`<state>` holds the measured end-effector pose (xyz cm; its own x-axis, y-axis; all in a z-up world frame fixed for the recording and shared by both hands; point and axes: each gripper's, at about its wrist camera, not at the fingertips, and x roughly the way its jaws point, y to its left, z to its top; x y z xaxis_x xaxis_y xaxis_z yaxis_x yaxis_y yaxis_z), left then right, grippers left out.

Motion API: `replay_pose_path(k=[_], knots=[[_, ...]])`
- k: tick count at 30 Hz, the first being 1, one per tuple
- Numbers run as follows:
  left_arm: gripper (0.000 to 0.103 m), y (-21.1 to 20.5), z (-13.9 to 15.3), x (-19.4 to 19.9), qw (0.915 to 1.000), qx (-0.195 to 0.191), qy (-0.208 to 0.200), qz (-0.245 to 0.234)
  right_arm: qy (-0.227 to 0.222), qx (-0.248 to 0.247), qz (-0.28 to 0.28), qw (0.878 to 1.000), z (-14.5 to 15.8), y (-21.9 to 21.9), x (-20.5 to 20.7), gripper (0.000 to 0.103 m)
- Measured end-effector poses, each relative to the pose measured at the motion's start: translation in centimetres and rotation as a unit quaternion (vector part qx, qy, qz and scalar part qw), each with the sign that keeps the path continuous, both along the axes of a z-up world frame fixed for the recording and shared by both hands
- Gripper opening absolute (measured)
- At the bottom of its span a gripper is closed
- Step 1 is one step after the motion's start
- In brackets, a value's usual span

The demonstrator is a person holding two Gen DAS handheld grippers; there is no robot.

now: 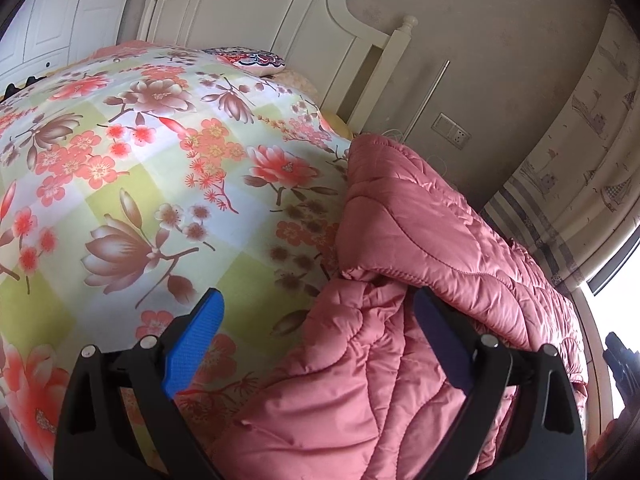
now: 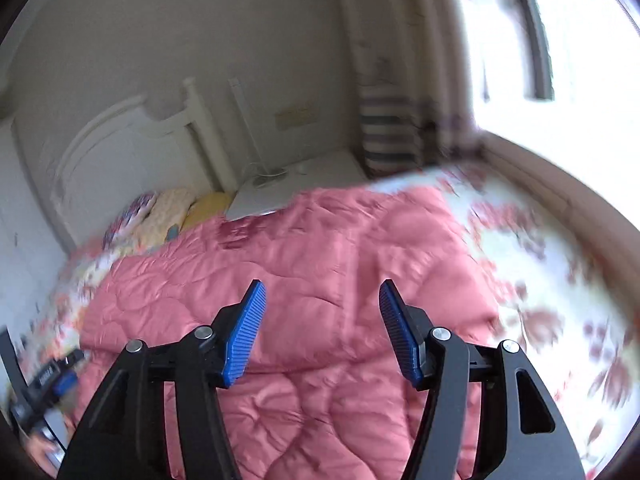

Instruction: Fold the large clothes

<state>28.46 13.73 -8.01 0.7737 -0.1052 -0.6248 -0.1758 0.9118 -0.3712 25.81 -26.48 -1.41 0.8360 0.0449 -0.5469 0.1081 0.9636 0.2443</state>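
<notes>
Left wrist view: pink quilted coat point(image 1: 400, 280) on the bed point(image 1: 120, 160), right side; left claw point(image 1: 316, 336) and right claw point(image 2: 322, 328) gape empty. Slippery padding may escape a shallow pinch.

Both wrist views close above bed, facing headboard point(image 1: 256, 4), sharing pink quilt point(image 2: 320, 264)

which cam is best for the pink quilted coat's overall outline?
Right wrist. Despite motion blur, it shows most of the pink quilted coat spread on the floral bedspread, edges visible left, right and far. Left wrist is sharper but shows only a bunched part near the bed edge.
</notes>
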Motion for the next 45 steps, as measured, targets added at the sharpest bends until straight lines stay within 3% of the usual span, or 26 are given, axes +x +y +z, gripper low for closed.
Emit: replay_pose_path(k=[4,7,12,14,17,19,21,24,26,28,30,33,36,38,40,43,45], knots=[[0.095,0.2,-0.1,0.0,1.0,-0.005,0.002,0.004,0.039,-0.07,0.049,0.996,-1.2,3.7,3.6,0.058],[0.095,0.4,0.0,-0.1,0.9999,-0.009,-0.002,0.007,0.103,-0.126,0.044,0.986,-4.6,5.3,5.6,0.058],[0.095,0.0,3.4,-1.1,0.999,-0.01,-0.044,-0.003,0.109,-0.101,0.041,0.988,-6.4,3.8,5.3,0.061],[0.095,-1.2,6.0,-0.5,0.9971,-0.01,-0.067,-0.034,0.11,-0.106,0.042,0.987,-6.6,4.0,5.4,0.063],[0.095,-3.5,7.5,1.7,0.9925,-0.005,-0.077,-0.095,0.108,-0.103,0.042,0.988,-6.5,3.9,5.3,0.063],[0.095,-4.9,6.9,3.6,0.9903,0.006,-0.068,-0.121,0.107,-0.092,0.044,0.989,-6.5,3.7,5.4,0.063],[0.095,-6.1,4.3,6.3,0.9852,-0.006,-0.019,-0.171,0.107,-0.086,0.045,0.99,-6.5,3.5,5.6,0.064],[0.094,-6.5,0.7,9.0,0.9806,0.006,0.049,-0.19,0.105,-0.084,0.051,0.99,-6.4,3.5,5.4,0.064],[0.094,-6.6,1.3,9.0,0.9782,0.02,0.043,-0.202,0.104,-0.083,0.053,0.99,-6.4,3.4,5.4,0.065],[0.094,-5.5,3.3,9.3,0.9755,-0.04,0.029,-0.214,0.104,-0.076,0.055,0.99,-6.4,3.1,5.4,0.065],[0.095,-4.0,5.3,10.1,0.9742,-0.093,0.002,-0.206,0.103,-0.068,0.057,0.991,-6.5,2.8,5.5,0.066],[0.096,-3.0,5.4,12.2,0.9739,-0.118,-0.003,-0.194,0.101,-0.065,0.058,0.991,-6.6,2.6,5.4,0.066],[0.096,-4.3,1.6,15.2,0.9747,-0.093,0.058,-0.195,0.1,-0.059,0.061,0.991,-6.6,2.5,5.3,0.066],[0.096,-4.9,0.6,15.7,0.9764,-0.053,0.055,-0.202,0.097,-0.053,0.068,0.992,-6.6,2.4,5.3,0.067],[0.096,-5.2,1.8,15.6,0.9769,-0.052,0.056,-0.2,0.097,-0.054,0.067,0.992,-6.6,2.4,5.2,0.067],[0.096,-4.0,4.7,16.0,0.9746,-0.099,0.013,-0.201,0.097,-0.048,0.071,0.992,-6.7,2.2,5.3,0.068],[0.097,-3.4,5.2,17.0,0.9802,-0.083,0.007,-0.18,0.096,-0.044,0.072,0.992,-6.7,2.1,5.2,0.068]])
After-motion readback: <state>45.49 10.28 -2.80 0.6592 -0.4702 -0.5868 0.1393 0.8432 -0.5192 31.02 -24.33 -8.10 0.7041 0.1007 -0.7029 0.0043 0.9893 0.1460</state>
